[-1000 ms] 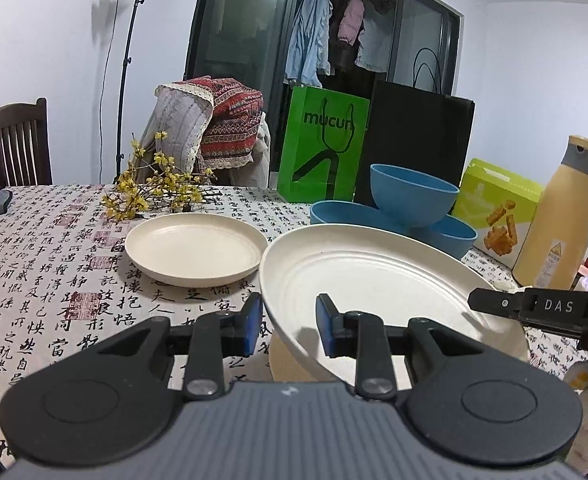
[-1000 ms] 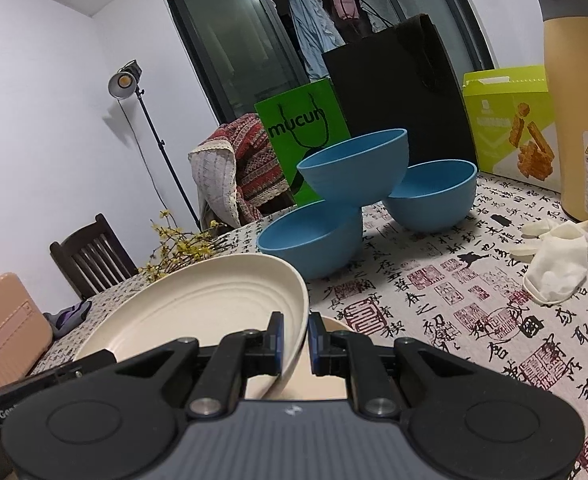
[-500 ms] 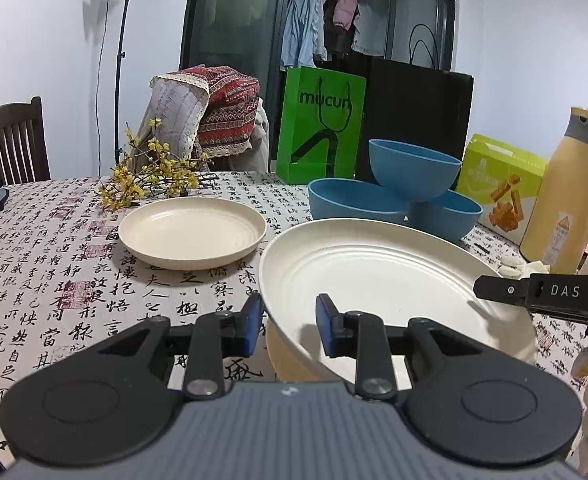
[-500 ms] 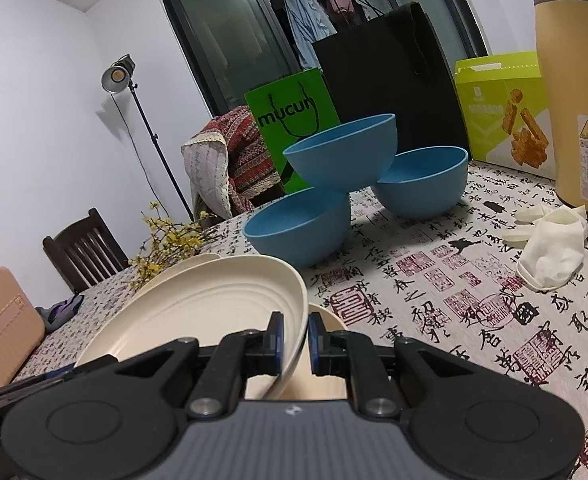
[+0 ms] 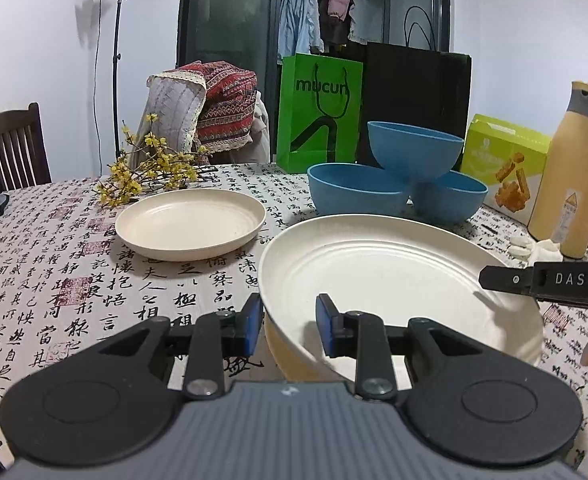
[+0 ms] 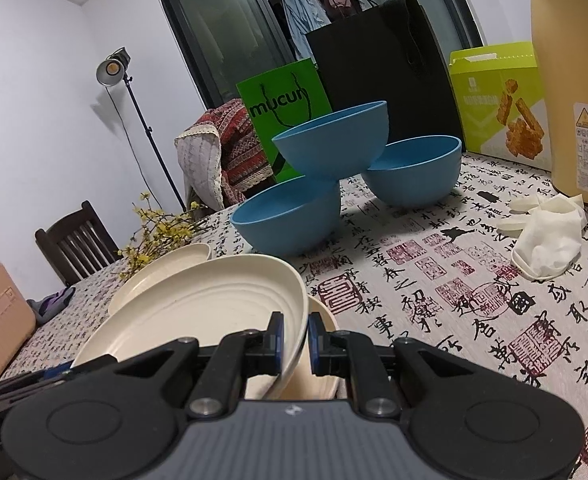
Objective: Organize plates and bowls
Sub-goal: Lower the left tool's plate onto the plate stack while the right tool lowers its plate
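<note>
The plate [image 5: 394, 280] you carry is cream, rigid and shallow, and it looks light, probably plastic or fibre, so it should not shatter, but its smooth rim could slip. It hangs tilted just over another cream plate [image 6: 326, 320] on the table [image 5: 53, 280], near you. The rim is the only place to hold it, one pad inside and one under the lip, and both tongs have it there, on different parts of the edge. Your left gripper [image 5: 287, 330] straddles the near rim, jaws only narrowly parted, pads set against the rim's slope. Your right gripper [image 6: 294, 338] is clenched almost fully, pinching the thin rim edge-on. A third plate [image 5: 189, 222] lies flat further left; three blue bowls [image 5: 398, 184] are piled behind.
</note>
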